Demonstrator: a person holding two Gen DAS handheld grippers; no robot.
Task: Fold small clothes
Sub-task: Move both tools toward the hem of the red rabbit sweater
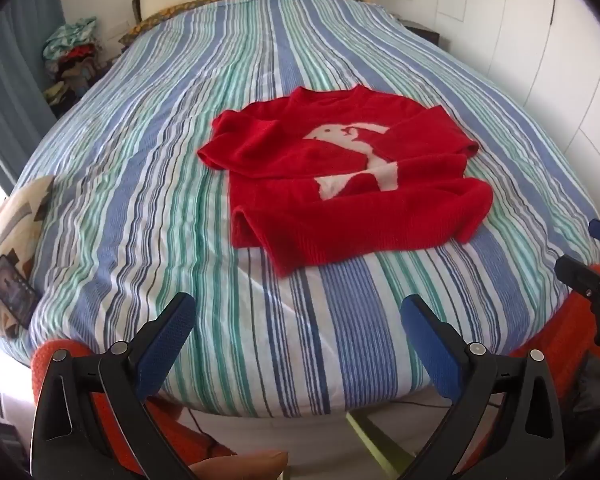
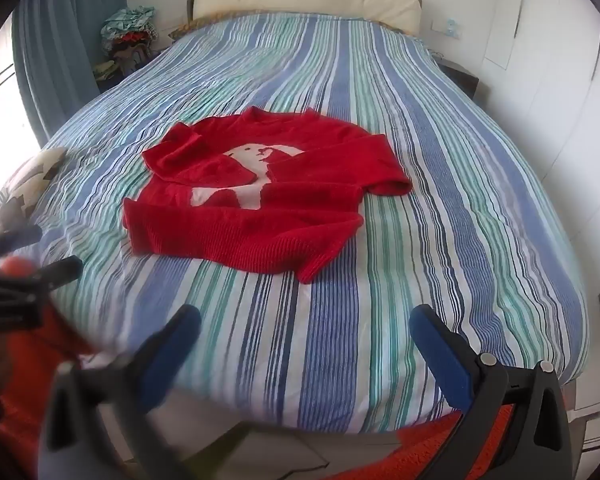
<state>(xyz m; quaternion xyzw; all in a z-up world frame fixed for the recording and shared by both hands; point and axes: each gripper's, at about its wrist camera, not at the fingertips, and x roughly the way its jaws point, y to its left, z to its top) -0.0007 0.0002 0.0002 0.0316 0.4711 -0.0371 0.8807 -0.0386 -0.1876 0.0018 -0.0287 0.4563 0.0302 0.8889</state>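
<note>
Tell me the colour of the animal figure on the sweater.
White, on the red sweater; clearest in the right wrist view.

Your left gripper [image 1: 298, 312] angles downward, jaws spread wide, nothing between them. Your right gripper [image 2: 304, 322] likewise: tilted down, jaws wide apart, empty.

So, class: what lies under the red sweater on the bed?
The red sweater lies directly on the striped bedcover, with both sleeves folded over its front, partly covering the white dog design. Whether anything else lies beneath cannot be seen.
</note>
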